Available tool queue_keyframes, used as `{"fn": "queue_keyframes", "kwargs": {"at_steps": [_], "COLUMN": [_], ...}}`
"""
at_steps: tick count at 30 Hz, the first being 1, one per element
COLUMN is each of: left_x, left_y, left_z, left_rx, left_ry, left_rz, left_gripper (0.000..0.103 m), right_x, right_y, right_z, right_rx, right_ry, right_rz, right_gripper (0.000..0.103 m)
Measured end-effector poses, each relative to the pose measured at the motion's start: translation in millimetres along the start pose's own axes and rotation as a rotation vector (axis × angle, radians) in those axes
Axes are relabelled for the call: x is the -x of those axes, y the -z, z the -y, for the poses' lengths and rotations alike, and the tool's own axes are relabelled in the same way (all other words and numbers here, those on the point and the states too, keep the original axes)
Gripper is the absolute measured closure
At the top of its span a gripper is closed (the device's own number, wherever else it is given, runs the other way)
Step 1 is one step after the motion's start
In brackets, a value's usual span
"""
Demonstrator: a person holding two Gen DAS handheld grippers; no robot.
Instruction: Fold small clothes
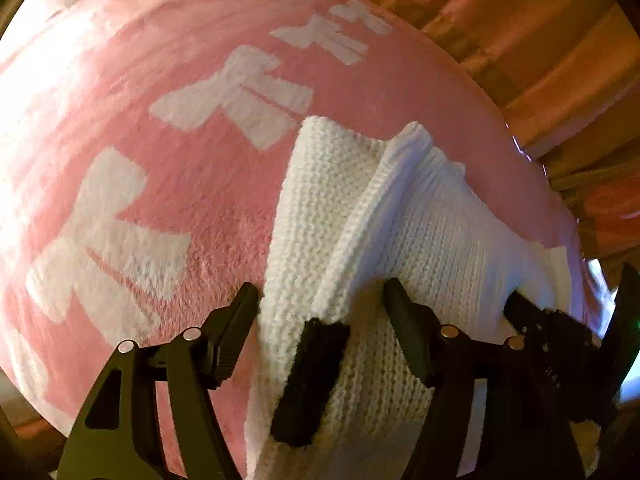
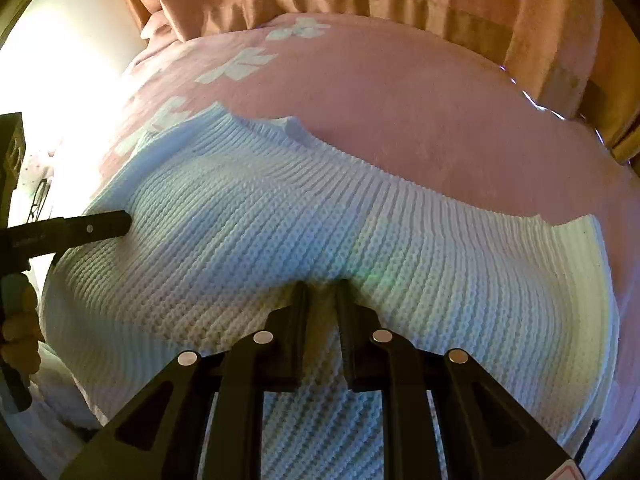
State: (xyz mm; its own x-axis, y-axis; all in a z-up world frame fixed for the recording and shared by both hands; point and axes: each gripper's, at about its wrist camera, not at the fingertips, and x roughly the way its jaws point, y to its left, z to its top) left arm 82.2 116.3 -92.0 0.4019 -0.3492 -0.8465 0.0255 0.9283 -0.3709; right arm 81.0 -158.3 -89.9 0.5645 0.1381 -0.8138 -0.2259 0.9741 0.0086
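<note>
So, sweater: a white knitted sweater [image 1: 400, 216] is laid on a pink blanket [image 1: 200, 184] with white bow shapes; in the left wrist view it's seen bunched into a raised fold running away from the camera, and a small black patch [image 1: 312, 376] is stitched on near the bottom edge.

Left gripper: the left gripper [image 1: 320, 300] is held with its jaws spread wide, and the raised fold of the knit is caught in the gap between them. The left finger sits right at the sweater's left edge over the blanket, the right finger is pressed against the knit. Nothing is actually pinched there.

Right gripper: the right gripper [image 2: 322, 292] is seen with its jaws drawn nearly together, and a thin ridge of the sweater [image 2: 320, 216] is squeezed up between the tips. Only a narrow slit is left, filled by knit.

Where the sweater sits: in the right wrist view it's spread wide under and ahead of the jaws, its far edge stopping short of the blanket's [image 2: 420, 100] back edge.

Other gripper in view: the left gripper's finger [image 2: 96, 228] is seen poking in from the left side, its tip resting at the sweater's left edge.

Background: orange-brown draped cloth [image 1: 520, 40] is bunched behind the blanket.
</note>
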Motion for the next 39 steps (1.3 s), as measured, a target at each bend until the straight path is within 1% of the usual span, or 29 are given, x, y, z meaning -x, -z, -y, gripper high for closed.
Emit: {"fn": "queue_keyframes", "kwargs": {"at_steps": [1,3,4,5,6,9,11,13,15,16,17,18,20,22,23,24,26,27,29,30,32,35,38,39], "left_x": [1,4,7,13,18,38,48,56,61,63,65,65,68,71,73,75,78,79,81,79,78,71,56,50], "left_y": [0,-1,-2,-4,-6,-11,-11,-11,-10,-10,-8,-8,-7,-6,-6,-6,-4,-3,2,4,8,15,23,26], "left_z": [1,6,8,10,12,23,33,42,52,58,61,65,74,79,82,84,93,99,113,120,136,161,186,194], "left_rx": [-0.006,-0.009,-0.008,-0.005,-0.001,-0.011,-0.026,-0.043,-0.062,-0.072,-0.080,-0.088,-0.107,-0.109,-0.105,-0.104,-0.121,-0.136,-0.170,-0.182,-0.214,-0.266,-0.309,-0.323], "left_ry": [0.004,0.015,0.021,0.034,0.050,0.109,0.131,0.138,0.149,0.155,0.162,0.165,0.164,0.168,0.179,0.188,0.198,0.201,0.204,0.204,0.204,0.202,0.201,0.198], "left_rz": [0.003,0.007,0.014,0.030,0.044,0.093,0.119,0.138,0.148,0.150,0.149,0.150,0.155,0.159,0.161,0.165,0.175,0.180,0.186,0.187,0.191,0.191,0.169,0.157], "left_gripper": [0.046,0.064,0.070,0.075,0.077,0.078,0.078,0.078,0.078,0.078,0.078,0.078,0.078,0.078,0.078,0.078,0.078,0.078,0.078,0.078,0.078,0.078,0.079,0.079], "right_x": [0,2,1,2,3,19,38,43,25,7,1,1,7,18,23,25,13,6,14,24,52,86,98,99], "right_y": [0,0,-1,-2,-2,-7,-10,-12,-9,-6,-5,-7,-13,-14,-13,-12,-8,-6,-7,-9,-8,3,19,25], "right_z": [-1,-1,-1,-1,0,6,8,9,11,11,10,6,-1,2,3,2,0,0,8,15,35,78,110,118], "right_rx": [-0.001,-0.001,-0.002,-0.003,-0.008,-0.050,-0.060,-0.049,-0.051,-0.050,-0.046,-0.027,0.005,-0.040,-0.048,-0.037,-0.007,-0.006,-0.047,-0.065,-0.105,-0.204,-0.286,-0.300], "right_ry": [0.002,0.005,0.006,0.005,0.002,-0.037,-0.076,-0.086,-0.068,-0.067,-0.065,-0.045,-0.017,-0.058,-0.094,-0.106,-0.070,-0.071,-0.106,-0.119,-0.094,-0.083,-0.062,-0.059], "right_rz": [0.001,0.004,0.004,0.002,-0.001,0.015,0.061,0.070,0.008,-0.051,-0.032,-0.018,-0.019,0.001,0.007,0.010,-0.028,-0.043,-0.035,-0.014,0.067,0.141,0.155,0.152], "right_gripper": [0.088,0.088,0.088,0.088,0.088,0.088,0.088,0.088,0.088,0.088,0.088,0.088,0.087,0.086,0.086,0.086,0.086,0.086,0.088,0.088,0.088,0.087,0.086,0.084]}}
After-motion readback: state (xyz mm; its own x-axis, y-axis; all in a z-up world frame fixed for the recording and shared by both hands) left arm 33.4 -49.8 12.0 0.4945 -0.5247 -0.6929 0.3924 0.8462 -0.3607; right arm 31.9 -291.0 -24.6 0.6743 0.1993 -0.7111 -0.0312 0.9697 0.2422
